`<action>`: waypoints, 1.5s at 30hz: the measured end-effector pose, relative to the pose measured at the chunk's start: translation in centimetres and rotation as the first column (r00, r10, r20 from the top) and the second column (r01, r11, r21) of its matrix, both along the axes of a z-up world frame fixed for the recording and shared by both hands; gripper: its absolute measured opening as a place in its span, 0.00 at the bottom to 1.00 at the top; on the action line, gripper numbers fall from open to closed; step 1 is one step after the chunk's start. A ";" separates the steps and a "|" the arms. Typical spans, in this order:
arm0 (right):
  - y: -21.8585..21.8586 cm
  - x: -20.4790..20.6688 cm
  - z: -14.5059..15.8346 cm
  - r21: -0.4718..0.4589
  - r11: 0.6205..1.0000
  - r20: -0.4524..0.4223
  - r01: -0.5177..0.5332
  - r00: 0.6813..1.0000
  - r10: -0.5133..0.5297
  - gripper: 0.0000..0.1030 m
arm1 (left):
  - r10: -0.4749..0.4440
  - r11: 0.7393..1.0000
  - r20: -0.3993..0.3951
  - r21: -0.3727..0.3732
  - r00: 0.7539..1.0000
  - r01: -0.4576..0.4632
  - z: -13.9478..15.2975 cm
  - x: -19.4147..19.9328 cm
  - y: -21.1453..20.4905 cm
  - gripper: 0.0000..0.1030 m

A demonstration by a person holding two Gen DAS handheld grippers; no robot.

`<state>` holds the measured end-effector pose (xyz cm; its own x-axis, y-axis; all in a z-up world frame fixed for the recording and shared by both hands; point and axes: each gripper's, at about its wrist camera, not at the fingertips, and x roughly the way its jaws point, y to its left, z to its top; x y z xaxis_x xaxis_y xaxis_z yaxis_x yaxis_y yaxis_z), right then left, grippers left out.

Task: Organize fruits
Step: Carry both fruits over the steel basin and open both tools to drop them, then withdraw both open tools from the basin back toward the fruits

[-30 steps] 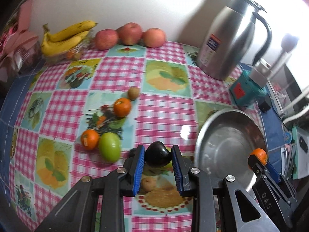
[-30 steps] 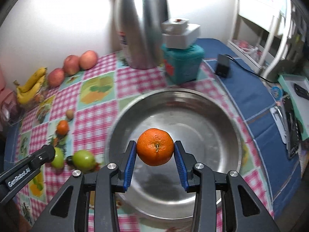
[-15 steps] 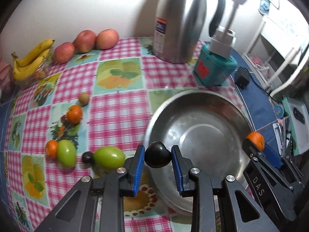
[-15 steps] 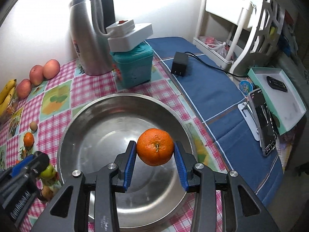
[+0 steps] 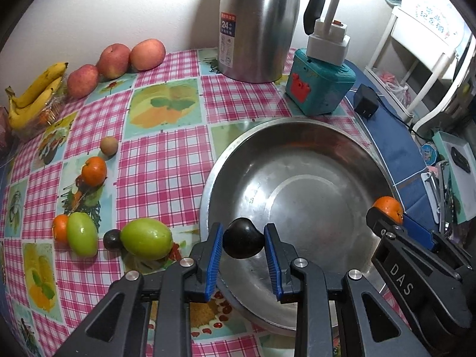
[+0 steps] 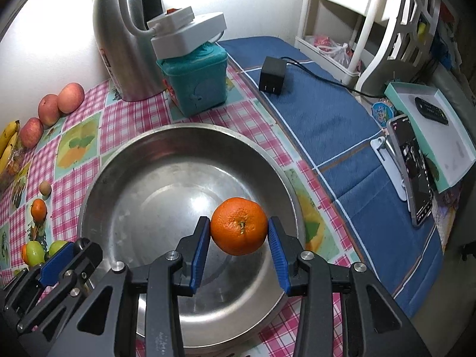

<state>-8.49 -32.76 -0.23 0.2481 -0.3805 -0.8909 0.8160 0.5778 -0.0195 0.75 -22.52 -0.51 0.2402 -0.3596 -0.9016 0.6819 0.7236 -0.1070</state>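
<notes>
My left gripper [image 5: 243,243] is shut on a dark plum [image 5: 243,242] and holds it over the near left rim of the steel bowl [image 5: 312,136]. My right gripper [image 6: 239,226] is shut on an orange tangerine [image 6: 239,225] above the right side of the bowl [image 6: 142,139]. The bowl has no fruit inside. On the checked cloth to the left lie two green fruits [image 5: 146,238], a small dark plum [image 5: 112,239], two tangerines [image 5: 94,171] and a small brown fruit [image 5: 109,145].
Apples [image 5: 147,54] and bananas [image 5: 32,92] line the back wall at left. A steel thermos [image 5: 257,23] and a teal box [image 5: 319,89] with a white device stand behind the bowl. A charger [image 6: 272,76], a phone [image 6: 412,160] and a box lie on the blue cloth at right.
Both grippers moved right, over the bowl, each still holding its fruit. The bowl now fills the middle of both views.
</notes>
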 end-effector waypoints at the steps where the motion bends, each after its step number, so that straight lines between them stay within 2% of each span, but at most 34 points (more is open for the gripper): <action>1: 0.0 0.0 -0.1 0.004 1.000 -0.001 -0.002 1.000 0.002 0.40 | 0.001 1.000 -0.002 0.000 1.000 -0.001 -0.1 0.0 0.0 0.29; 20: -0.3 0.3 -0.9 0.058 0.998 -0.015 -0.015 1.000 0.016 0.40 | 0.000 1.000 -0.021 0.019 1.000 0.000 -0.8 0.0 -0.3 0.30; 23: -0.2 0.3 -0.9 0.055 0.998 -0.013 -0.017 1.000 0.018 0.40 | 0.005 1.000 -0.026 0.023 1.000 -0.004 -0.9 0.1 -0.2 0.33; 24: -0.2 0.3 -0.9 0.054 0.998 -0.012 -0.018 1.000 0.019 0.40 | 0.006 1.000 -0.028 0.023 1.000 -0.006 -0.9 0.1 -0.2 0.39; 26: -0.2 0.4 -0.8 0.053 0.998 -0.014 -0.019 1.000 0.020 0.41 | 0.011 1.000 -0.026 0.018 1.000 -0.011 -0.8 0.1 -0.1 0.43; 28: -0.1 0.3 -0.5 0.041 0.999 -0.008 -0.021 1.000 0.022 0.44 | 0.014 1.000 -0.024 0.013 1.000 -0.014 -0.6 0.2 0.0 0.43; 30: 0.0 0.2 -0.1 0.027 0.999 0.001 -0.022 1.000 0.022 0.47 | 0.020 1.000 -0.024 0.005 1.000 -0.020 -0.3 0.2 0.1 0.43; 40: 0.3 -0.2 1.7 0.004 1.000 0.036 -0.021 0.999 0.021 0.47 | 0.068 0.997 -0.010 -0.022 0.998 -0.068 1.5 0.8 1.2 0.43; 45: 0.5 -0.3 1.9 0.014 0.999 0.043 -0.030 0.999 0.030 0.47 | 0.123 0.992 -0.008 -0.028 0.992 -0.123 2.0 1.9 2.7 0.43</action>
<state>-8.75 -32.29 1.68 0.2969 -0.3592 -0.8848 0.7981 0.6020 0.0235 2.68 -19.86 1.53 0.2784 -0.3528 -0.8933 0.5871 0.7986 -0.1324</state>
